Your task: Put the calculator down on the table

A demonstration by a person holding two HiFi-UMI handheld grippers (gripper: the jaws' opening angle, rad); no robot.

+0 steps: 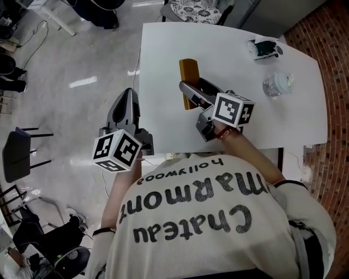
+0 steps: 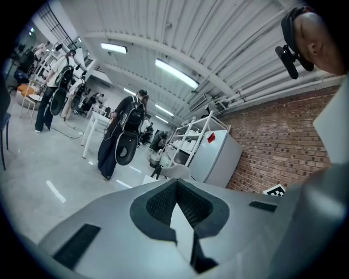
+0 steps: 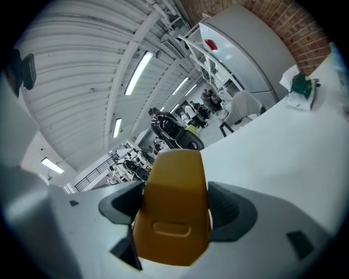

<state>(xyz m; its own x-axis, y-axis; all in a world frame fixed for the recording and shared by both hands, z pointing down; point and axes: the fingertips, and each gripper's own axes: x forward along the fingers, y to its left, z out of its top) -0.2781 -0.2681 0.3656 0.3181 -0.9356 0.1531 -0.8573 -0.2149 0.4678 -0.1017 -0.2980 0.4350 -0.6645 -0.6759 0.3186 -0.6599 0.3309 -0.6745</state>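
Nearest the head camera is the person's white top (image 1: 218, 218) with dark lettering, both forearms reaching out from it. The left hand holds the left gripper (image 1: 129, 93) out over the pale floor (image 1: 82, 60), just off the table's near left corner, with its marker cube (image 1: 116, 150) close to the body. Its jaws meet at the tips, with nothing between them. The right hand reaches further, over the white table (image 1: 234, 60). Its marker cube (image 1: 233, 109) sits above the wrist, and the right gripper (image 1: 195, 90) points away and slightly down.

That gripper is clamped on the calculator (image 1: 188, 71), one dark pad on each side. The calculator is an ochre-yellow slab, seen almost edge-on from above. The right gripper view shows a plain yellow face with one oval recess. It hangs over the table's near left part; whether it touches the top cannot be told.

Counted: two grippers, one calculator, one table. Two small items lie well apart from the calculator at the far right, a white-and-green object (image 1: 265, 49) and a crumpled clear thing (image 1: 278, 84). One patterned chair seat (image 1: 193, 10) stands beyond the table.
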